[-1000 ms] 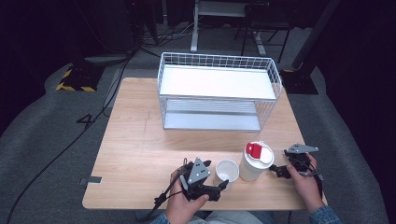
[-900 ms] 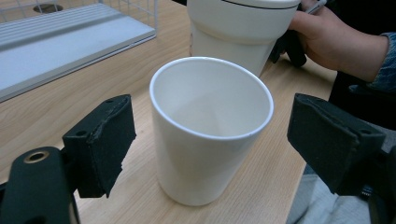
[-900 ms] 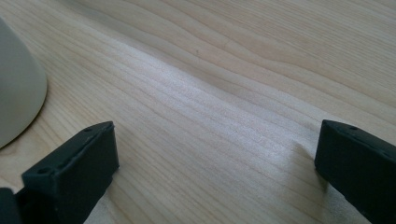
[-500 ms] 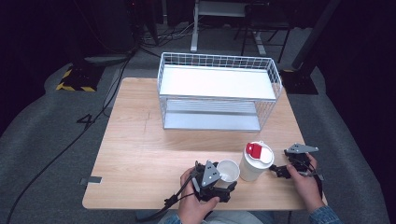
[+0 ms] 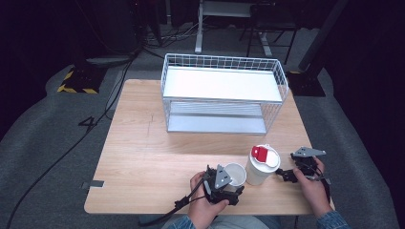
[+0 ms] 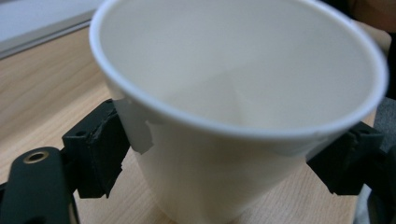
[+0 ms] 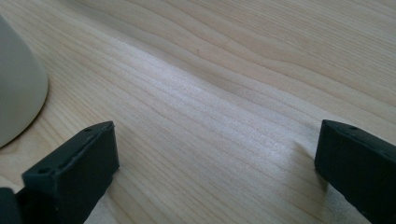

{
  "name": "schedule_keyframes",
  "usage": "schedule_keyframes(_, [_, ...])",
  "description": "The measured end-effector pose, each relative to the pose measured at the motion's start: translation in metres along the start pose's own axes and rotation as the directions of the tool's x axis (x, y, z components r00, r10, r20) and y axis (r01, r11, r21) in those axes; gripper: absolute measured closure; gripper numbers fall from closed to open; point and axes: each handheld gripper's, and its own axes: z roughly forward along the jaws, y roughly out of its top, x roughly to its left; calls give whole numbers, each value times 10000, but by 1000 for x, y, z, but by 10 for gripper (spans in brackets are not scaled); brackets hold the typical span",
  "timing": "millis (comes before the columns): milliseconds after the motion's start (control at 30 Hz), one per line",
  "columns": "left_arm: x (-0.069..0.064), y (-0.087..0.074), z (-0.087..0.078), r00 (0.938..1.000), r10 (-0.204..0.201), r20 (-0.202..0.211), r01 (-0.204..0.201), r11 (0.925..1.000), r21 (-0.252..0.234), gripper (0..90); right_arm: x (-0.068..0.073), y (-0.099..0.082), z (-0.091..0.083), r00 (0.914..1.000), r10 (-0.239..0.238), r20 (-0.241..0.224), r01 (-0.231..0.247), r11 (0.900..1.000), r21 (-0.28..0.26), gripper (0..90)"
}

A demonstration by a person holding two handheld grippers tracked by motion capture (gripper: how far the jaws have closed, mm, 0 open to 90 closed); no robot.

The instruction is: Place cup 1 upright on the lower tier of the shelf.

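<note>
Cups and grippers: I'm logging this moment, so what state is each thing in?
Small cup: upright, open-topped, empty, between the left gripper's pads.
Tall cup: upright, lid on.
Left gripper: jaws just closing around the small cup.
Right gripper: open, nothing between its jaws.
Wire rack: upright, shelves bare.

Plain white paper cup (image 6: pixel 243 116), black jaws on either side; second white cup (image 5: pixel 260 167), right of centre, topped by white lid with red tab. Pale wood-grain table (image 5: pixel 157 157); white wire basket (image 5: pixel 224 95) at top centre. Grey carpet, yellow-black hazard stripes upper left.
</note>
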Motion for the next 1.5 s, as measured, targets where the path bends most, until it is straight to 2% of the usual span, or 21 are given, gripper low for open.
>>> schedule_keyframes(267, [0,-2,-1,10000,-12,-33,11,9999,-130,209,0,0,0,10000,-27,-5,27,10000,-1,0])
schedule_keyframes(867, [1,1,-3,9995,-21,306,22,10000,-40,215,0,0,0,10000,-27,-2,27,10000,-3,0])
schedule_keyframes(1167, [5,8,-15,9993,2,370,2,9999,-112,216,0,-1,-1,10000,-22,5,22,10000,-4,0])
schedule_keyframes(1267, [6,12,-20,9991,208,360,-208,9998,-6,216,0,-1,-1,10000,-20,-8,20,10000,-11,0])
schedule_keyframes(1500, [13,20,-32,9991,170,379,-166,9998,-125,216,0,-1,-1,10000,-19,-9,19,10000,-12,0])
